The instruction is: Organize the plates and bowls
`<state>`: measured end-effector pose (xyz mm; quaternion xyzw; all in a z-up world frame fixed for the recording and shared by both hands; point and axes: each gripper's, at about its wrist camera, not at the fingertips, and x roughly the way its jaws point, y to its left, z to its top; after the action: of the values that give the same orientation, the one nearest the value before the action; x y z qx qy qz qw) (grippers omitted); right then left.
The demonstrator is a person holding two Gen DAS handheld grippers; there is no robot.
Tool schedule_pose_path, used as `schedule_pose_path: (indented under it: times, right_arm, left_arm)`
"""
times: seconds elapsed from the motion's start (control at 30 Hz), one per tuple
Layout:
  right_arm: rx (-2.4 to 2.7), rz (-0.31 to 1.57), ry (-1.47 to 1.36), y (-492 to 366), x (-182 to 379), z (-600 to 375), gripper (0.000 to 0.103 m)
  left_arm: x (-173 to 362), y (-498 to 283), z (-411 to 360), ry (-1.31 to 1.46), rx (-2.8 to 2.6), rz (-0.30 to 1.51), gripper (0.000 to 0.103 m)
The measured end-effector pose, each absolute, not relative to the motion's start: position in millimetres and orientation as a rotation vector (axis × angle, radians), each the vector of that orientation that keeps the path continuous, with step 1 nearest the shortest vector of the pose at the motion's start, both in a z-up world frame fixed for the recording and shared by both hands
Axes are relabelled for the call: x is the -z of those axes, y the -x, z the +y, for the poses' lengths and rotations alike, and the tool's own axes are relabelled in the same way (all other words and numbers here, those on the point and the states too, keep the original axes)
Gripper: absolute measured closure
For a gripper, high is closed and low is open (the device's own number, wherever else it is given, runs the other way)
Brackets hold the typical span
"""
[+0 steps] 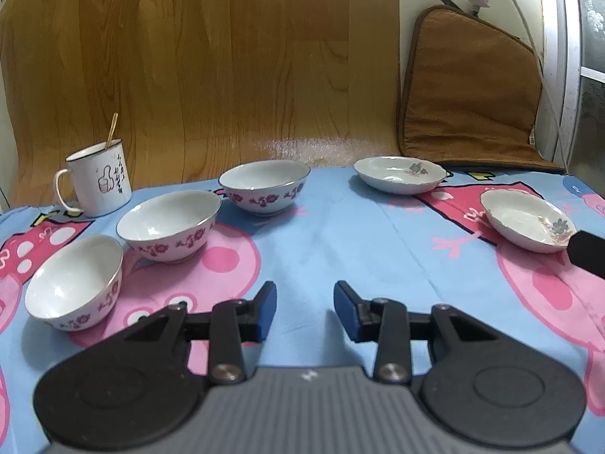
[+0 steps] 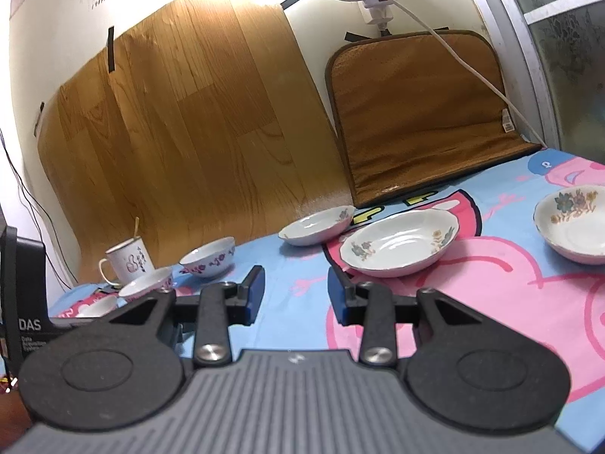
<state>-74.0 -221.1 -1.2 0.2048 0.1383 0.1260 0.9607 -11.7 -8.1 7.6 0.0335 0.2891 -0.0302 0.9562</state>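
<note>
Three white bowls with purple flowers stand apart on the cartoon cloth: a near one (image 1: 75, 283), a middle one (image 1: 170, 227) and a far one (image 1: 264, 187). Two shallow flowered plates lie to the right, a far plate (image 1: 401, 174) and a near plate (image 1: 527, 225). The right wrist view shows three plates: a far one (image 2: 317, 225), a middle one (image 2: 401, 242) and a right one (image 2: 574, 223). My left gripper (image 1: 304, 302) is open and empty above the cloth between bowls and plates. My right gripper (image 2: 297, 289) is open and empty, just short of the middle plate.
A white enamel mug (image 1: 100, 179) with a spoon in it stands behind the bowls. A wood-pattern sheet (image 1: 208, 68) and a brown cushion (image 1: 469, 90) lean on the back wall. A black part of the other gripper (image 1: 586, 251) shows at the right edge. Cables hang at the right.
</note>
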Motion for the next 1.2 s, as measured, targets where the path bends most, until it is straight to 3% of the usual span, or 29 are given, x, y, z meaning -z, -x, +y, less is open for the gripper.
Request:
schedule_pose_path:
  times: [0.4,0.6,0.93,0.97,1.0,1.2]
  right_arm:
    - [-0.12,0.208,-0.324,70.4,-23.8,-267.6,0.063]
    - [-0.1,0.356,-0.297,13.4,-25.1,-303.0,0.065]
    - [-0.075,0.558,-0.33,-40.5,6.0,-311.5,0.066]
    - [-0.082,0.572,-0.332,-43.2,8.5,-311.6,0.071]
    - [-0.098,0.589,-0.337,-44.8,11.3,-311.2,0.087]
    - [-0.153,0.556,-0.417,-21.9,4.1,-306.1,0.093]
  left_arm:
    - [-26.9,-14.9,-22.6,-0.02,0.159,0.633,0.065]
    - [-49.1,-55.4,-71.1,0.011,0.333,0.669,0.065]
    - [-16.8,-120.3,-122.8,0.123,0.434,0.872,0.068]
    - [-13.1,-120.8,-124.0,0.128,0.437,0.876,0.072]
    - [-12.2,-118.5,-124.0,0.124,0.434,0.856,0.086]
    - [-22.1,-92.0,-94.4,0.197,0.443,0.846,0.088]
